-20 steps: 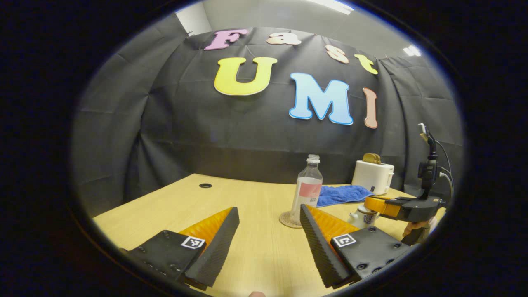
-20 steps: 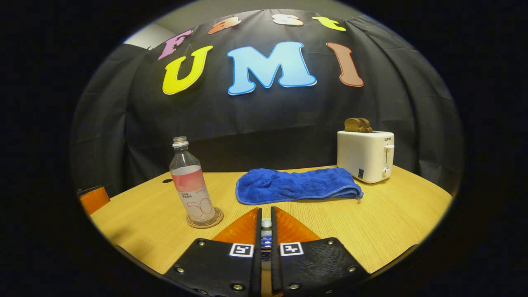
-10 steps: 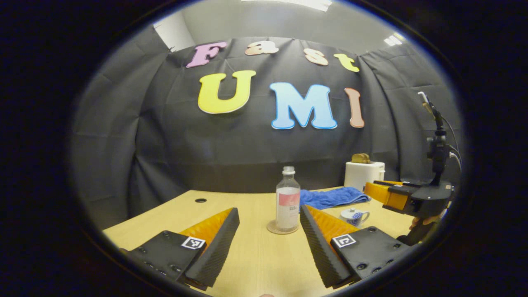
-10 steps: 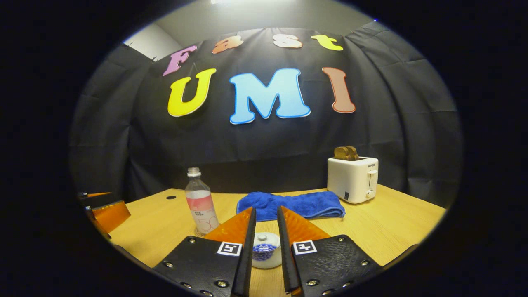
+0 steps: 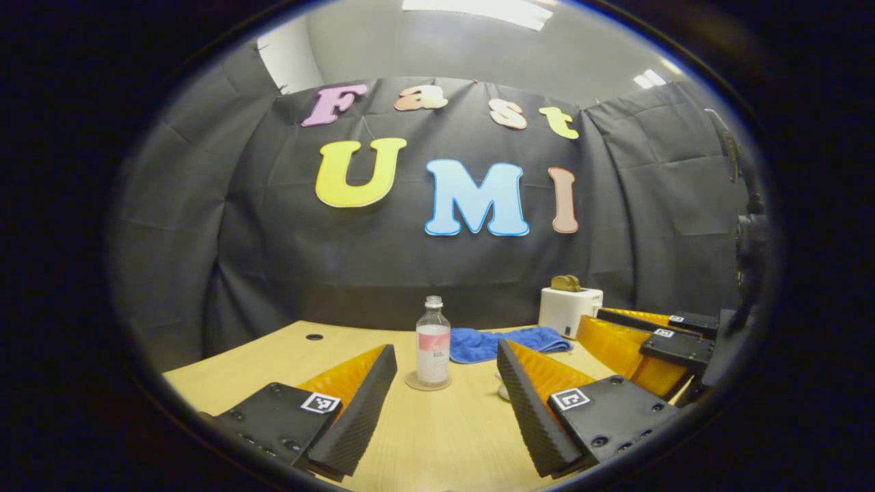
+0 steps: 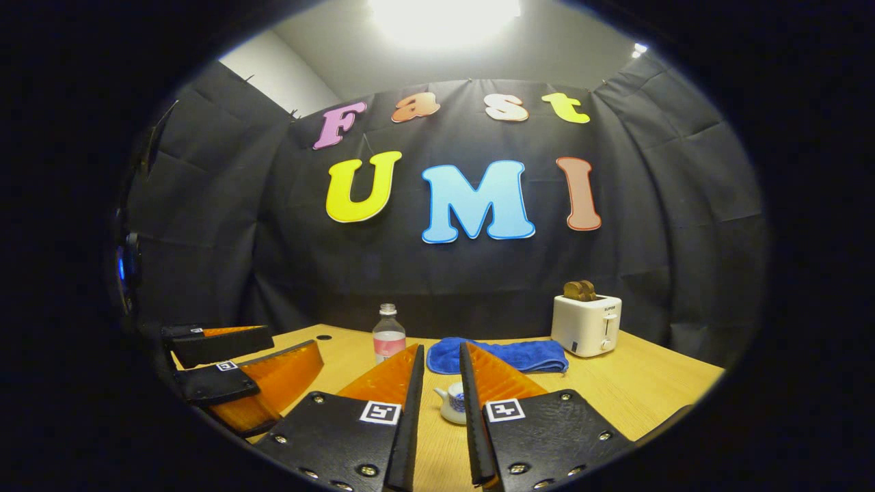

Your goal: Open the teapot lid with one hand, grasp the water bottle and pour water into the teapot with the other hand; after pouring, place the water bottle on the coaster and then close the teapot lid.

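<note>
Fingers of the left gripper (image 5: 446, 403) stand wide apart at the bottom of the left gripper view, holding nothing, with bare wooden bench (image 5: 437, 437) between them. Those of the right gripper (image 6: 441, 417) are parted only by a narrow gap at the bottom of the right gripper view and grip nothing; through that gap, low in the frame, the small white-and-blue teapot (image 6: 452, 402) sits on the bench with its lid on, clear of both fingers. In the left gripper view just a sliver of the teapot peeks out beside the right-hand finger. Farther back, near the centre of that view, the water bottle (image 5: 433, 342) stands upright on the round coaster (image 5: 428, 383). Behind it and to the right lies a folded blue towel (image 5: 506, 342), and beyond that a white toaster (image 5: 569, 311) with bread in its slot, close to the black cloth wall. The other gripper shows at the right edge of the left gripper view.
</note>
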Demonstrator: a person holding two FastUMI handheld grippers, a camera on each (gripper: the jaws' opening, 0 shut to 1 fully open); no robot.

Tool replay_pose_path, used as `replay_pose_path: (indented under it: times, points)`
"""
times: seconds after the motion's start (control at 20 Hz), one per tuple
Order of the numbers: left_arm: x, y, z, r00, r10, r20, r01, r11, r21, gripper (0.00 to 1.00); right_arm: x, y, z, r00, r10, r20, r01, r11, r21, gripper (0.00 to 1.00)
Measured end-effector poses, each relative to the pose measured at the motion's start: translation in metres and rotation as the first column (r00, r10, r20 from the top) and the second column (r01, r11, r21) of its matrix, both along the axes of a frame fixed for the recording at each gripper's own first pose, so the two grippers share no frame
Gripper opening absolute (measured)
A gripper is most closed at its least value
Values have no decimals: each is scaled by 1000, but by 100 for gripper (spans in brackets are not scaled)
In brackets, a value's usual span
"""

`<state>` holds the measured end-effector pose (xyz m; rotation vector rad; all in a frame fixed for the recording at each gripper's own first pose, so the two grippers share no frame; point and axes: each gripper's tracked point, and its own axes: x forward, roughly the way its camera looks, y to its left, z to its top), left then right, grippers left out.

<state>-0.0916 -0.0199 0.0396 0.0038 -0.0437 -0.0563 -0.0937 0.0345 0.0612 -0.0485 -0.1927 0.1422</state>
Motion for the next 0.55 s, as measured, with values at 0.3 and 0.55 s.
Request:
replay_pose_path:
  times: [0.3, 0.55]
  points:
    - [-48, 16, 10, 997, 64, 38, -65, 998, 14, 100, -44, 6, -6, 1000, 16, 17, -16, 1000, 15, 31]
    - [-77, 16, -8, 995, 100, 23, -100, 995, 17, 100, -57, 7, -11, 999, 39, 34, -41, 997, 58, 31]
